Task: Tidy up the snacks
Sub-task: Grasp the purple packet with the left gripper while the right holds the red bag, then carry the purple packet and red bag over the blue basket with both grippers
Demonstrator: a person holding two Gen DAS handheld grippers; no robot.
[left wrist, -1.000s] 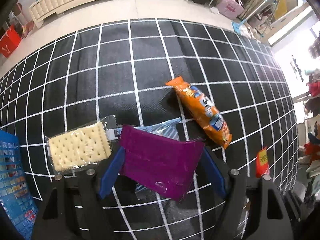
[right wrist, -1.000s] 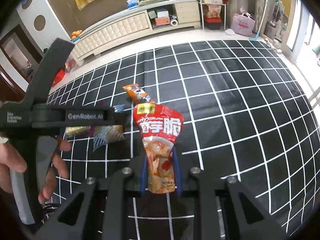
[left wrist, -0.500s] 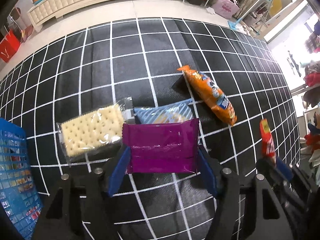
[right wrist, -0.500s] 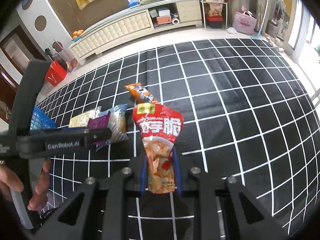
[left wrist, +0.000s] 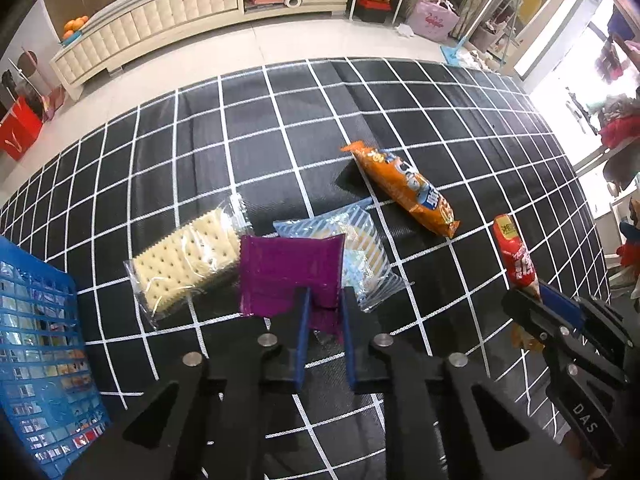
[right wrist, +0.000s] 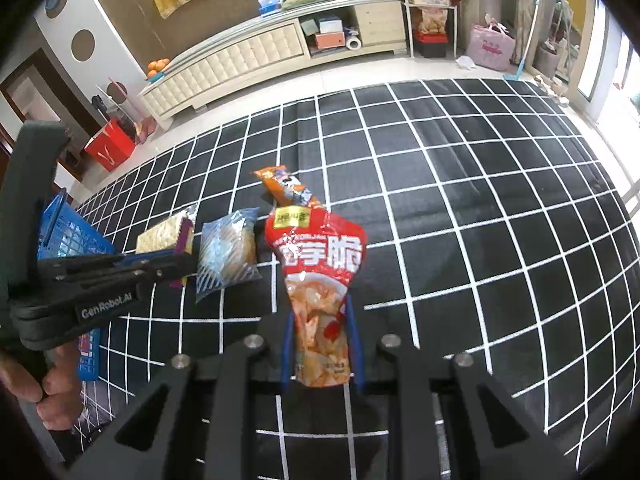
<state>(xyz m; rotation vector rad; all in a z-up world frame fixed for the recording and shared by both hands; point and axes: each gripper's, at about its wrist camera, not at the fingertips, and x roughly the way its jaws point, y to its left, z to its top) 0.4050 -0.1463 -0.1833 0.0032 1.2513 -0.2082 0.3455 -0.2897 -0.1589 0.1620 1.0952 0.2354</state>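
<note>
Left claw (left wrist: 323, 312) is closing on the purple packet (left wrist: 290, 270); right claw (right wrist: 322, 344) grips the red pouch (right wrist: 320, 276). Beyond the purple packet lie crackers (left wrist: 186, 256), a striped bag (left wrist: 360, 256) and, farther, an orange pack (left wrist: 404, 190).

The right hand-held gripper (right wrist: 322, 344) is clamped on the lower end of a red snack bag (right wrist: 320, 276) above a black grid-lined cloth (right wrist: 480, 220). At left, a hand (right wrist: 44, 392) holds the left hand-held gripper (right wrist: 182, 266), closing on a purple packet (right wrist: 185, 238). Nearby lie crackers (right wrist: 160, 236), a striped packet (right wrist: 228, 254), an orange packet (right wrist: 286, 188) and a blue basket (right wrist: 68, 232).
</note>
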